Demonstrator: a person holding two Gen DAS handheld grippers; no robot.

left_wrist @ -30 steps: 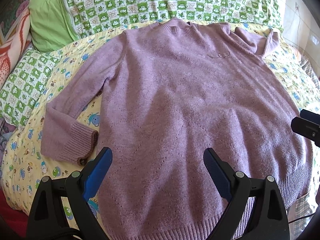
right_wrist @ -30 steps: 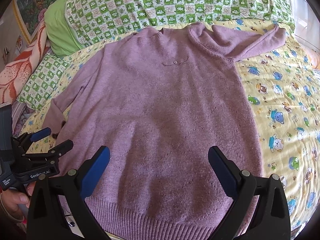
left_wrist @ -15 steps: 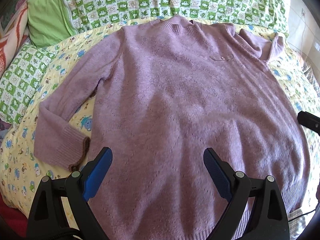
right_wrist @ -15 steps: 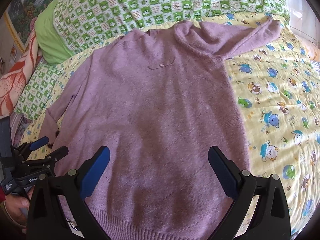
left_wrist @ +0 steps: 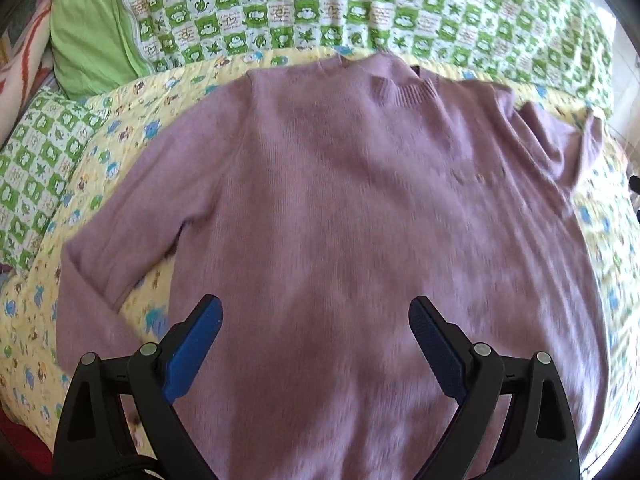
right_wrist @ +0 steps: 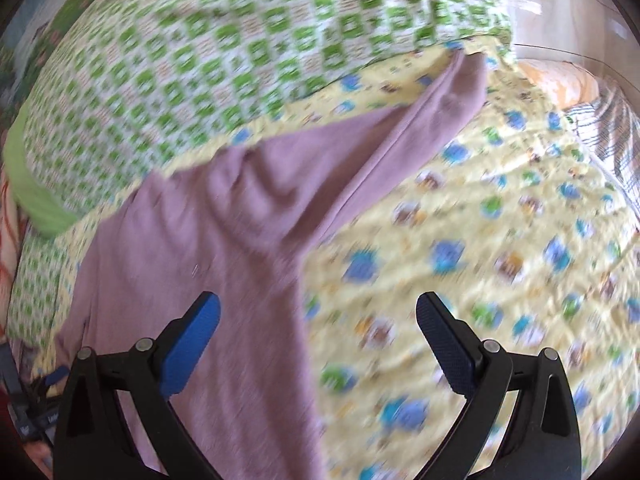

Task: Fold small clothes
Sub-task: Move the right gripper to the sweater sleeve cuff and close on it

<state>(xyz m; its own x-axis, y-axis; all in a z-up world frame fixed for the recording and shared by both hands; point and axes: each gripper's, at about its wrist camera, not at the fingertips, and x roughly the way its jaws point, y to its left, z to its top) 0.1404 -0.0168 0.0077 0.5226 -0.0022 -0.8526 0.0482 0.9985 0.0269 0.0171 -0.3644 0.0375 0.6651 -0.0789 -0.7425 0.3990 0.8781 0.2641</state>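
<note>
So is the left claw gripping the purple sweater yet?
No, the left claw is wide open above the purple sweater, which lies flat on the bed with no fabric between the pads.

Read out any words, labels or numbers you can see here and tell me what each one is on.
None can be read.
Green-and-white checked quilt: small marks inside its white squares, too small to read.
Black left gripper body at the right wrist view's lower left edge: white lettering, blurred and cut off.
Purple knitted sweater: no text.
</note>
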